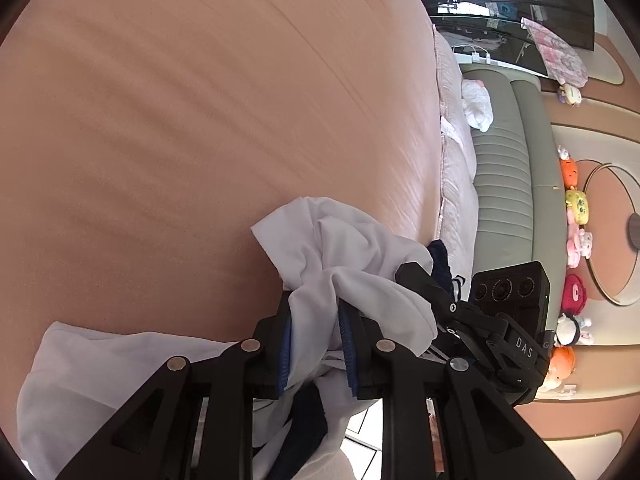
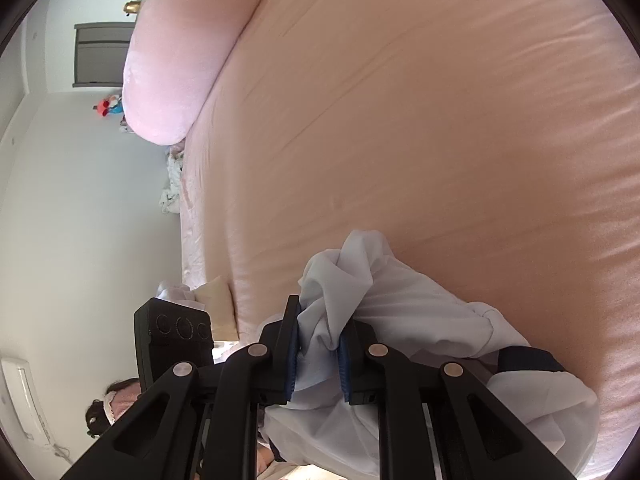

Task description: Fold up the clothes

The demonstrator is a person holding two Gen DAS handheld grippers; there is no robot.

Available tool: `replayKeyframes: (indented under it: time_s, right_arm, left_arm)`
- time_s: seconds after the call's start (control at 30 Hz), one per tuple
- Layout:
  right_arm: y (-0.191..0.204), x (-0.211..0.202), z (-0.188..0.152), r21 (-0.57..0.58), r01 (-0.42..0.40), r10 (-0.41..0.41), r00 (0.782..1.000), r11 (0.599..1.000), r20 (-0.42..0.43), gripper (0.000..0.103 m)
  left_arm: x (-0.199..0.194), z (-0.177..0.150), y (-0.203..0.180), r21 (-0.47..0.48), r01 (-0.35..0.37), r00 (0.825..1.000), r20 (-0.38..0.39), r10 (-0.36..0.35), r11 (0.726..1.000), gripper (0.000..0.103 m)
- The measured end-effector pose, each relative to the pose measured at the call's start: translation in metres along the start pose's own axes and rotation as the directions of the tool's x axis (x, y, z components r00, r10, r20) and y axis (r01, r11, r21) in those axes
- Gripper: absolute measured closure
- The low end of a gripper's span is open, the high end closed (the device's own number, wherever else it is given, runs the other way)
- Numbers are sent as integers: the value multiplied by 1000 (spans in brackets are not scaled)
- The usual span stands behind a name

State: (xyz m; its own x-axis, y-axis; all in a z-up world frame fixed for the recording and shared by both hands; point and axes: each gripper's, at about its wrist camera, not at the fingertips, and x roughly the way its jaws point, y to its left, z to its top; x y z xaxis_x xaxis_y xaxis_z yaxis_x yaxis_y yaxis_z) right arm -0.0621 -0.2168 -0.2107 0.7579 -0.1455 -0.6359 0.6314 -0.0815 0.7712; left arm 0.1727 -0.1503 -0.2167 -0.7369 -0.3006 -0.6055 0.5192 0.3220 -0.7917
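Observation:
A white garment with navy trim (image 1: 344,256) lies bunched at the near edge of the pink bed. In the left wrist view my left gripper (image 1: 316,344) is shut on a fold of its white cloth, which is squeezed between the blue pads (image 1: 347,344). The right gripper's body with its camera (image 1: 508,308) shows just to the right. In the right wrist view my right gripper (image 2: 318,354) is shut on another bunch of the same white garment (image 2: 400,304), whose cloth trails off to the right with a navy band (image 2: 528,362). The left gripper's camera block (image 2: 176,340) sits at the left.
The pink bed sheet (image 1: 200,120) fills most of both views. A pink rolled duvet (image 2: 180,48) lies at the bed's far side. A grey padded headboard (image 1: 504,184) with plush toys (image 1: 576,208) runs along the right. White wall (image 2: 80,200) lies beyond the bed.

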Motion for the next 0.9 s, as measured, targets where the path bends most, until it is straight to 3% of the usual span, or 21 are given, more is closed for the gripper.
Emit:
replayKeyframes:
  time_s: [0.1, 0.2, 0.27, 0.47, 0.6, 0.73, 0.77, 0.8, 0.83, 0.87, 0.9]
  right_arm:
    - [24, -9, 3, -64, 2, -2, 1000, 998, 0, 88]
    - [48, -18, 4, -107, -60, 61, 998, 992, 4, 91]
    - [67, -13, 6, -128, -70, 71, 997, 989, 5, 91]
    - [93, 8, 9, -179, 2, -5, 1000, 984, -12, 92]
    - [69, -8, 1, -136, 33, -36, 999, 990, -18, 92]
    - [48, -21, -5, -82, 86, -89, 996, 993, -30, 92]
    - [47, -20, -6, -77, 132, -136, 990, 988, -39, 91]
    - [44, -22, -7, -77, 186, -190, 981, 980, -45, 91]
    - [42, -22, -9, -71, 227, -231, 971, 971, -54, 91]
    - [40, -22, -10, -65, 267, -271, 960, 961, -63, 91]
    - [38, -21, -11, -62, 289, -293, 953, 955, -74, 91]
  left_arm:
    - [-16, 4, -5, -7, 52, 998, 27, -52, 999, 84]
    - [-33, 10, -11, -3, 120, 991, 52, -119, 993, 84]
    - [-42, 14, -18, 17, 128, 990, 60, -129, 992, 84]
    - [-55, 17, -34, 97, 16, 996, 81, -24, 995, 84]
    - [-58, 15, -30, 88, 37, 995, 84, -44, 995, 84]
    - [-58, 16, -26, 71, -23, 997, 82, 18, 997, 81]
    - [-58, 16, -24, 60, -37, 996, 80, 33, 998, 69]
    - [-57, 17, -20, 39, -35, 996, 82, 32, 999, 43]
    - [-56, 17, -17, 18, -32, 996, 85, 31, 999, 30]
    - [-56, 17, -13, -3, -25, 996, 87, 25, 1000, 20]
    - [-55, 17, -8, -29, -8, 996, 87, 10, 1000, 20]
